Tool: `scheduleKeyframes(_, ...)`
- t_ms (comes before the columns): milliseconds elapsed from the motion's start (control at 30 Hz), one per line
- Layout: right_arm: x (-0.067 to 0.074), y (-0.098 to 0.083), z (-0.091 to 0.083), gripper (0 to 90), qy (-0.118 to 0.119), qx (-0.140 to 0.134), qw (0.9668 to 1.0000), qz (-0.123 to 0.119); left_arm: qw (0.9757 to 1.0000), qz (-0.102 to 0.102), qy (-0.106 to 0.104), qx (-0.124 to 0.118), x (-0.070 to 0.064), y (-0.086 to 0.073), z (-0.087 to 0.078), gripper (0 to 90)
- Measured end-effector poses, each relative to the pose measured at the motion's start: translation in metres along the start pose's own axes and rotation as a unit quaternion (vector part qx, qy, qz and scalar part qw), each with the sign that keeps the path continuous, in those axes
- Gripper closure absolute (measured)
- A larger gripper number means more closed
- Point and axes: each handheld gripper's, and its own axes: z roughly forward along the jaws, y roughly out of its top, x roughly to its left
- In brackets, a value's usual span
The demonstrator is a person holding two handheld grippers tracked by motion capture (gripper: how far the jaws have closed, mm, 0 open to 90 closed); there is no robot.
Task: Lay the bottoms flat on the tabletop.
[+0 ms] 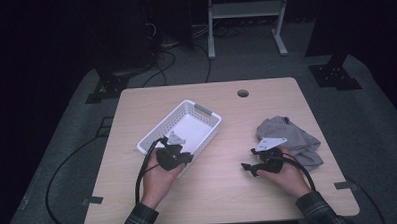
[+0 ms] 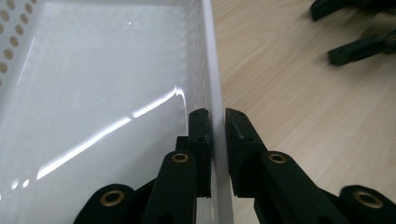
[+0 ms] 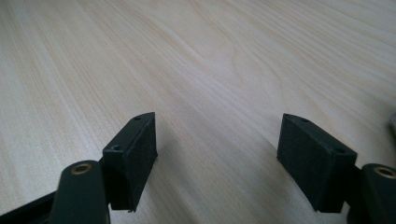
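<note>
A white perforated basket (image 1: pixel 154 133) lies at an angle on the left half of the wooden table (image 1: pixel 224 191). My left gripper (image 1: pixel 188 157) is at the basket's near right wall. In the left gripper view its jaws (image 2: pixel 217 116) straddle that thin wall (image 2: pixel 211 65), one pad inside and one outside, pressed against it. The basket's floor (image 2: pixel 93 93) is bare and glossy. A crumpled grey cloth (image 1: pixel 293 138) lies on the right. My right gripper (image 1: pixel 248 159) rests on the table just left of the cloth, open with bare wood between its pads (image 3: pixel 217 140).
The right gripper's black jaws (image 2: pixel 357 49) also show far off in the left gripper view. A round cable hole (image 1: pixel 243 93) sits near the table's far edge. Cables trail from both grippers toward the person. Dark stands and a white frame (image 1: pixel 243 20) are beyond the table.
</note>
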Motion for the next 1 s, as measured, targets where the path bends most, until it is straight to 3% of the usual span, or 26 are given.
scheduleKeyframes(100,0.0,0.0,0.0,27.0,0.0,0.0,1.0,0.001,1.0,-0.008,0.001,-0.002,0.003,-0.001,0.001,82.1)
scheduleKeyframes(300,0.0,0.0,0.0,27.0,0.0,0.0,1.0,0.001,0.9998,-0.003,0.021,-0.004,0.011,0.001,-0.001,84.2)
scheduleKeyframes(467,0.0,0.0,0.0,27.1,0.0,0.0,1.0,0.001,0.9996,0.004,0.025,-0.01,0.022,0.005,-0.005,85.0)
scheduleKeyframes(567,0.0,0.0,0.0,27.2,0.0,0.0,1.0,0.001,0.9995,-0.008,0.022,-0.019,0.038,0.007,-0.006,85.0)
scheduleKeyframes(800,0.0,0.0,0.0,27.2,0.0,0.0,1.0,0.001,0.9989,-0.005,0.039,-0.026,0.073,0.014,-0.009,85.2)
scheduleKeyframes(1000,-0.001,0.0,0.0,27.3,0.001,0.0,1.0,-0.002,0.9978,-0.016,0.056,-0.034,0.102,0.018,-0.008,85.3)
